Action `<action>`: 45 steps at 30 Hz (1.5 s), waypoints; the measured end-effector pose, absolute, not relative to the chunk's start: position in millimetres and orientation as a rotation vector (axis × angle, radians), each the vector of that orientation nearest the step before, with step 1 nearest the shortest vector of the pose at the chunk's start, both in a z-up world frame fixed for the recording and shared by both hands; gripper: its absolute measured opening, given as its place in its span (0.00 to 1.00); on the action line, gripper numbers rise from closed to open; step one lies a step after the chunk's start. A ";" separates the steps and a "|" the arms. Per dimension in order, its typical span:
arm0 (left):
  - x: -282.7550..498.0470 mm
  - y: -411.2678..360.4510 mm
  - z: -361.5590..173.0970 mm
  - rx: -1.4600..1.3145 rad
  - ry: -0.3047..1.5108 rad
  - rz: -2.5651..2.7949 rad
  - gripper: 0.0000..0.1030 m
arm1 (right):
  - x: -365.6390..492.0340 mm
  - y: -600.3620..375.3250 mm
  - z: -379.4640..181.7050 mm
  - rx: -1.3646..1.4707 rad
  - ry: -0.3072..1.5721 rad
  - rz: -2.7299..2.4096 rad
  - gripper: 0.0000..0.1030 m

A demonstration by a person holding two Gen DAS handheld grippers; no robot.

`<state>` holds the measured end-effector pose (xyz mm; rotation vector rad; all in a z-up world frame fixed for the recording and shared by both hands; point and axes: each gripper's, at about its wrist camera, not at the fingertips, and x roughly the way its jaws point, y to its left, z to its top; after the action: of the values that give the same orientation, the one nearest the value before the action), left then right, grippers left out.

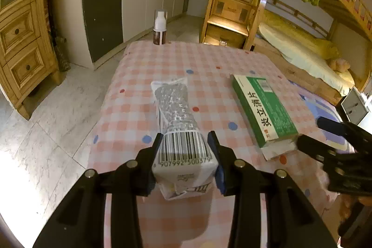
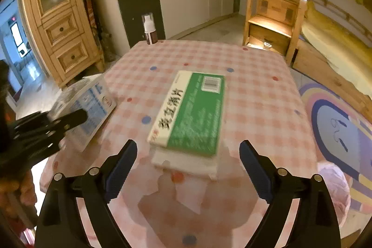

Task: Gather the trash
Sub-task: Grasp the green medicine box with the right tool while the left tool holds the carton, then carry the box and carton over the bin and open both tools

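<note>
A long white box (image 1: 183, 150) with a barcode and a silver blister strip lies lengthwise on the pink checked table (image 1: 144, 62). My left gripper (image 1: 185, 143) is shut on its near end, one pad on each long side. The same box (image 2: 93, 104) shows blue print at the left edge of the right wrist view. A green and white medicine box (image 2: 193, 113) lies flat on the cloth, its near flap open. My right gripper (image 2: 188, 150) stands open and wide just short of that end, touching nothing. The right gripper (image 1: 312, 134) also shows beside the green box (image 1: 265, 108).
A brown spray bottle (image 1: 160, 27) with a white cap stands at the table's far edge. A wooden cabinet (image 1: 21, 38) is on the left. Wooden stairs (image 1: 232, 6) and a bunk bed are on the right. A patterned rug (image 2: 337, 131) lies right of the table.
</note>
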<state>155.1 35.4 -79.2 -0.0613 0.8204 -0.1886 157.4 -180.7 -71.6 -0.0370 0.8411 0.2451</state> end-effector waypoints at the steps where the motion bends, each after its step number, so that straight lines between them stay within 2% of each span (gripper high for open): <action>1: 155.4 36.7 -78.0 -0.062 0.816 -0.189 0.36 | 166.9 -176.6 -75.2 -0.038 0.854 0.230 0.87; 18: 160.0 31.2 -100.5 -0.027 0.898 -0.173 0.37 | 209.3 -158.1 -106.8 -0.026 0.960 0.083 0.87; 21: 154.6 25.9 -101.0 -0.003 0.898 -0.176 0.36 | 202.8 -163.7 -107.5 -0.008 0.973 0.105 0.83; 22: 153.1 25.5 -100.5 -0.005 0.900 -0.184 0.36 | 199.0 -166.4 -105.8 -0.006 0.967 0.104 0.79; 25: 145.5 24.7 -96.0 -0.017 0.895 -0.211 0.35 | 188.2 -174.1 -97.6 -0.002 0.942 0.121 0.77; 34: 121.9 -5.3 -62.6 -0.022 0.828 -0.307 0.35 | 127.4 -220.1 -58.3 0.060 0.844 0.138 0.77; 45: 101.4 -109.0 -42.5 0.095 0.774 -0.483 0.35 | 63.2 -309.7 -40.6 0.159 0.773 -0.003 0.78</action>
<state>101.4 -109.0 -42.5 0.0953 0.7736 -0.4825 63.2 -309.7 -40.6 0.1591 0.7733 -0.0032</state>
